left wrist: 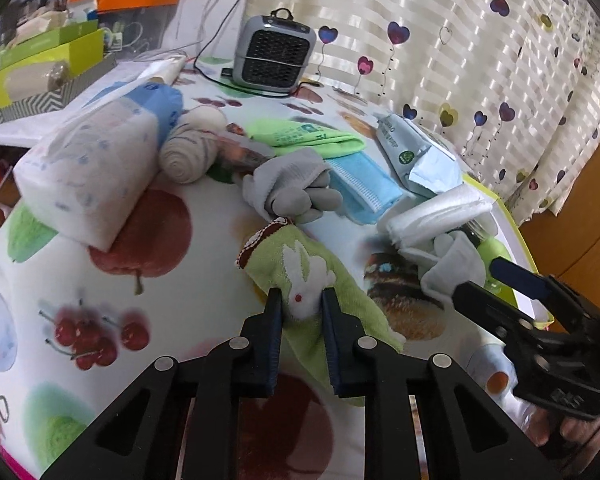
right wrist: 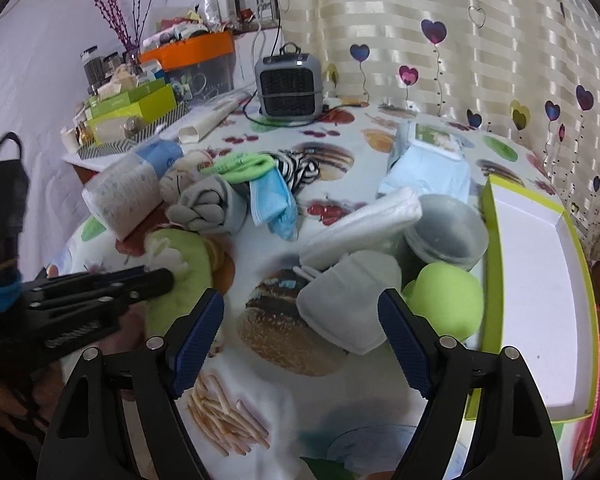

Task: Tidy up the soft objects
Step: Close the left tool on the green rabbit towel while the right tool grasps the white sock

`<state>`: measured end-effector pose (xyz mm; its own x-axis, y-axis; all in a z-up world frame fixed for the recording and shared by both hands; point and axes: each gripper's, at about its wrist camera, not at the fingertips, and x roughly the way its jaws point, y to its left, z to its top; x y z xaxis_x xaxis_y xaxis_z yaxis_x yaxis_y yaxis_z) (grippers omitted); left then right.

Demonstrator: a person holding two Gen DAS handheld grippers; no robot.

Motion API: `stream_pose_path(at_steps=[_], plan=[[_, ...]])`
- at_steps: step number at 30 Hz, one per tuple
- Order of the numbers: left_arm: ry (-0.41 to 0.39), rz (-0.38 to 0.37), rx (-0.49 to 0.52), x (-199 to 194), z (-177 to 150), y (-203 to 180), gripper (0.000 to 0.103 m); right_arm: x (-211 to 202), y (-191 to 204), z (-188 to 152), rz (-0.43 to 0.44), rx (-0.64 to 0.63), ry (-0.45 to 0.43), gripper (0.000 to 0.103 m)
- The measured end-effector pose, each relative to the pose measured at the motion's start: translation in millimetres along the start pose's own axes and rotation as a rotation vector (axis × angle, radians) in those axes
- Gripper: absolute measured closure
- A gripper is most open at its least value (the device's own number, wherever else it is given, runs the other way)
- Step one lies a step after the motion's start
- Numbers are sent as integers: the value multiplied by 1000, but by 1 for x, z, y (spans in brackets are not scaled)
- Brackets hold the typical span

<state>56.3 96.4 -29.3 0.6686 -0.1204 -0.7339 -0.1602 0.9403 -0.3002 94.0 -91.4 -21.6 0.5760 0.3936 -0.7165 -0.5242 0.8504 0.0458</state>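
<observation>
Left pinches the towel, right lines up on the cloth

The left gripper (left wrist: 300, 304) is closed on the green towel (left wrist: 320, 280) at mid-table — ready to lift; the right gripper (right wrist: 302, 326) hangs wide open, straddling the grey cloth (right wrist: 348, 300) beside the box (right wrist: 536, 280) — probably where it goes.

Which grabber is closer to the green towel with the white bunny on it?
Left. The left gripper has its fingers on either side of the bunny on the green towel. The right gripper is off to the side, open around a grey cloth.
</observation>
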Motion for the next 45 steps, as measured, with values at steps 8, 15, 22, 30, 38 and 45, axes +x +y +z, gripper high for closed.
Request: stream_pose_path(at_steps=[8, 15, 22, 30, 38, 45], plan=[[3, -17, -2, -4, -4, 4, 85, 13, 8, 2, -72, -61, 16, 34], [10, -31, -1, -2, -4, 6, 85, 28, 12, 7, -174, -140, 56, 34], [10, -31, 7, -2, -5, 6, 85, 41, 11, 1, -228, -177, 93, 66], [3, -43, 29, -10, -10, -2, 85, 19, 10, -3, -139, -140, 44, 75], [-37, -65, 80, -36, -18, -23, 85, -20, 17, -9, -75, -110, -35, 75], [-81, -87, 124, -60, -18, -43, 85, -59, 11, -13, -54, -66, -120, 75]])
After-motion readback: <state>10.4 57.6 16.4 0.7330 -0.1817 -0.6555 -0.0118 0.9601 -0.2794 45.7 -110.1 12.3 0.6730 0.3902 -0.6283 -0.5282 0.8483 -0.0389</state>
